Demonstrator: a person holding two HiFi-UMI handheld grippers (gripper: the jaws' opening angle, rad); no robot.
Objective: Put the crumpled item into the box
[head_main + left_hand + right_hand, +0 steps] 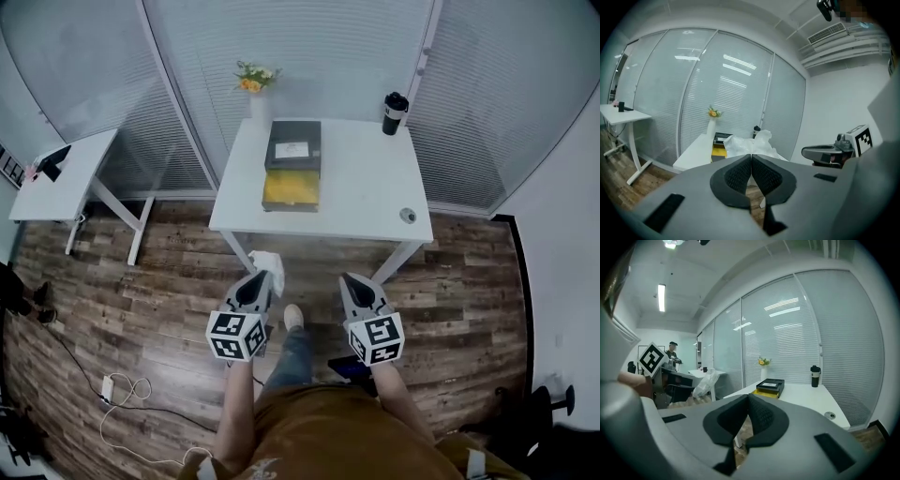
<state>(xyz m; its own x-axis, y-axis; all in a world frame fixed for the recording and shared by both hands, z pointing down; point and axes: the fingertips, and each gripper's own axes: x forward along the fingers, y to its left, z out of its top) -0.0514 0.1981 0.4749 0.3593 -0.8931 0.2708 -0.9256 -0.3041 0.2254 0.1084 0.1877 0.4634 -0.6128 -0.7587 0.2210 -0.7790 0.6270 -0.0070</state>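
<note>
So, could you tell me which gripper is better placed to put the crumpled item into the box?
The left gripper: its jaws are shut on the crumpled white item. The right gripper is shut and empty. Both hang short of the table, about equally far from the box.

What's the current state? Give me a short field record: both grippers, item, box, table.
left hand-held gripper: shut on the crumpled white item
right hand-held gripper: jaws together, nothing between them
item location: in the left jaws, over the wood floor, short of the table edge
box: black, yellow part showing at its near end, on the white table
other things: black tumbler at the table's far right corner; vase of flowers at its far left corner
task status: item not yet in the box
</note>
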